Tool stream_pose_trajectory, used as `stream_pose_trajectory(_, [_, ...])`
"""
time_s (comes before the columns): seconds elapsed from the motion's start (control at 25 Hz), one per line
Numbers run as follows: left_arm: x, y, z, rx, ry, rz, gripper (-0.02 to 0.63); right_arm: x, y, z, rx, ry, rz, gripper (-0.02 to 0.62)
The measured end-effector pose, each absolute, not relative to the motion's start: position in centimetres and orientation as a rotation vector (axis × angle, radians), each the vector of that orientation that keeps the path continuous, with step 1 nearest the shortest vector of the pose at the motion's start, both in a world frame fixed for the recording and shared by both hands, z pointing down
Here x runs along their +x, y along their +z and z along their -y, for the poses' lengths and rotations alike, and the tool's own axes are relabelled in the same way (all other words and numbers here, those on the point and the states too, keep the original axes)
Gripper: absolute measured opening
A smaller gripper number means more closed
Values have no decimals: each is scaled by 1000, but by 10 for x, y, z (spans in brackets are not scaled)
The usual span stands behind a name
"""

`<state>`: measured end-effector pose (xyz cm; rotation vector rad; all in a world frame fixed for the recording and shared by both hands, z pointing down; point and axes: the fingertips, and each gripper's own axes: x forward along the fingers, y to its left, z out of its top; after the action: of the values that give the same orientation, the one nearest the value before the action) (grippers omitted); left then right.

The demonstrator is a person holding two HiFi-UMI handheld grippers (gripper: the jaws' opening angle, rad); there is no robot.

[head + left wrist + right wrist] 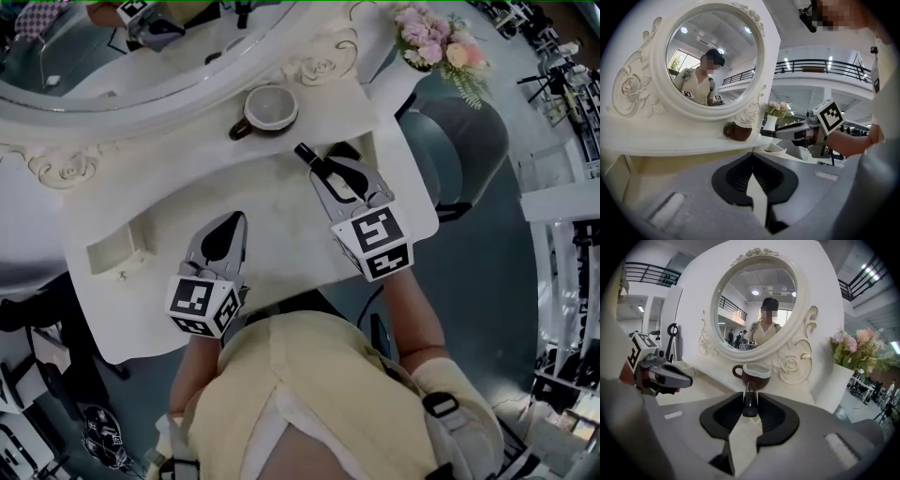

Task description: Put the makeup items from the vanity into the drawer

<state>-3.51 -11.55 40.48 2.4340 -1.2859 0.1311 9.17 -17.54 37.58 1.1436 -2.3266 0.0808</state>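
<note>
Right tongs (pixel 328 176) are clamped on the slim black makeup tube (pixel 750 403) over the white counter (pixel 272 234), left tongs (pixel 230 230) shut empty, so I'd carry it level, left to the small open white drawer (pixel 120 251).

Bright, even light from ceiling lamps (pixel 787 62) high above the left gripper (pixel 752 166) washes out the white desk (pixel 281 216); shadows are faint. The 2 gripper views bulge, with black-vignetted edges. The black makeup tube (pixel 750 405) in the right gripper (pixel 750 398) looks soft.
</note>
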Motion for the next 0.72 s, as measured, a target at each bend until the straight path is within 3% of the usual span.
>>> stream_pose_trajectory(0.36, [-23,410,116,2431,141,1250,-2,153,417,188,1079,175,2105,106])
stream_pose_trajectory(0.72, [-13,412,114,2429,160,1242,-2,158,460,210,818,273,1965,107])
